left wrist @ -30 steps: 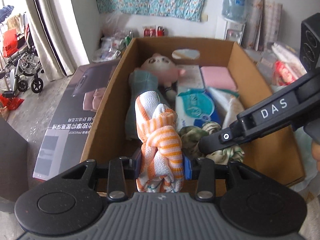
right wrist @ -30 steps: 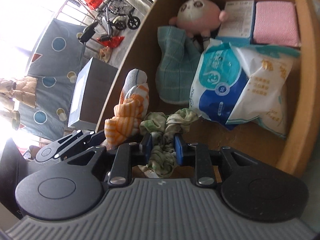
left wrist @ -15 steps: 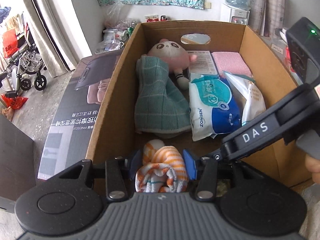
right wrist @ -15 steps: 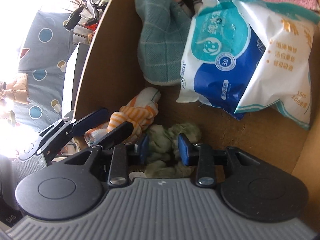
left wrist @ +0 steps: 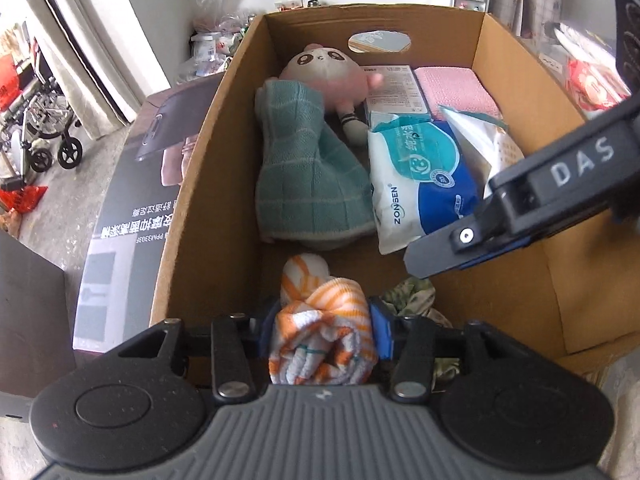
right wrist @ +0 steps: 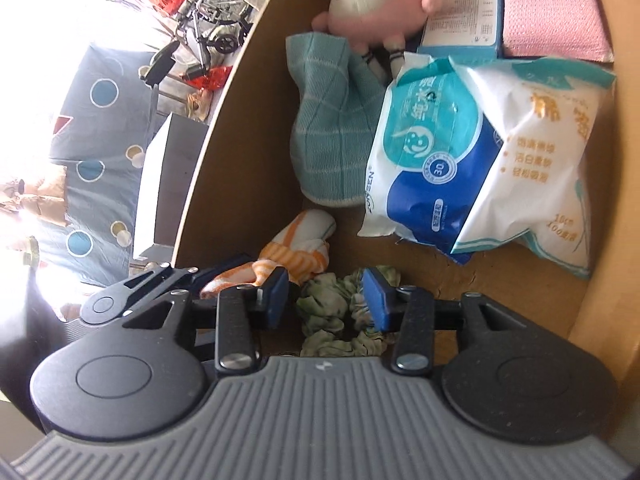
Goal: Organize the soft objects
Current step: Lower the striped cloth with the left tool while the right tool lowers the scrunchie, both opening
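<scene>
Inside the box (left wrist: 520, 92), near end: the left gripper (left wrist: 322, 330) is partly open, its blue pads against both sides of the orange-striped cloth (left wrist: 324, 320) rolled between them. Just beside it, the right gripper (right wrist: 328, 294) has just been opening; its pads stand clear either side of the crumpled green cloth (right wrist: 332, 308) lying on the box floor.

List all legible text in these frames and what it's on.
"DAS": right tongs.
"ZONSEN", "30": blue wipes pack.
"PPM3303F": flat carton beside the cardboard box; its Chinese line is too blurred.
White pack, small printed box: print too small to read.
</scene>
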### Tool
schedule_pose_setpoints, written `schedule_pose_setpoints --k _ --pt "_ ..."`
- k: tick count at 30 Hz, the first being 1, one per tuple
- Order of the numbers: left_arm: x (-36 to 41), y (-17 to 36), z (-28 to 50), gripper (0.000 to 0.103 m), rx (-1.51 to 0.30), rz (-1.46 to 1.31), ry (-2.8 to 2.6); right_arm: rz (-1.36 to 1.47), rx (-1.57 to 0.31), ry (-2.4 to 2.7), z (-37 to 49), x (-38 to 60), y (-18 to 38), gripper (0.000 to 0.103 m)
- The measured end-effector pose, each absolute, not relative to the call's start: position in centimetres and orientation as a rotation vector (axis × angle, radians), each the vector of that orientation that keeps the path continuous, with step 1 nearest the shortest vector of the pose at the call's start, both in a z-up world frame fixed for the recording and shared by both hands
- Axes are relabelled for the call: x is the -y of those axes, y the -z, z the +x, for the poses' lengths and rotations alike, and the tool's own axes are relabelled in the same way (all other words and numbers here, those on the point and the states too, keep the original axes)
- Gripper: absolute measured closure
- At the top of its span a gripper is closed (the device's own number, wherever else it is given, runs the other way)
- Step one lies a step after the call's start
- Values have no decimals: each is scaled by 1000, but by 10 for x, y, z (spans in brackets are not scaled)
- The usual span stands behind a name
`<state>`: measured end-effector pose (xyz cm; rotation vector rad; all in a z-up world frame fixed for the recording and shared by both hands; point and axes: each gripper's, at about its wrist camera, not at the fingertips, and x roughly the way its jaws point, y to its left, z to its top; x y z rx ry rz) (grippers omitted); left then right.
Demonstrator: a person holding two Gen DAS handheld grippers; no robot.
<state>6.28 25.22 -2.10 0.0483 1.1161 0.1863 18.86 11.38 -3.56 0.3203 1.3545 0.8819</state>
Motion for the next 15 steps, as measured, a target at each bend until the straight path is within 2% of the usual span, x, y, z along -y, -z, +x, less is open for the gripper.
schedule_pose_setpoints --k 2,11,15 --pt "-252 18 61 60 -1103 44 -194 326 -1347 -879 189 -109 34 62" --pt "-252 -28 40 61 -917 45 -260 346 -1330 -876 190 -104 34 62" --pt "-242 -22 52 61 -870 139 -279 351 -1336 -875 189 -105 36 62"
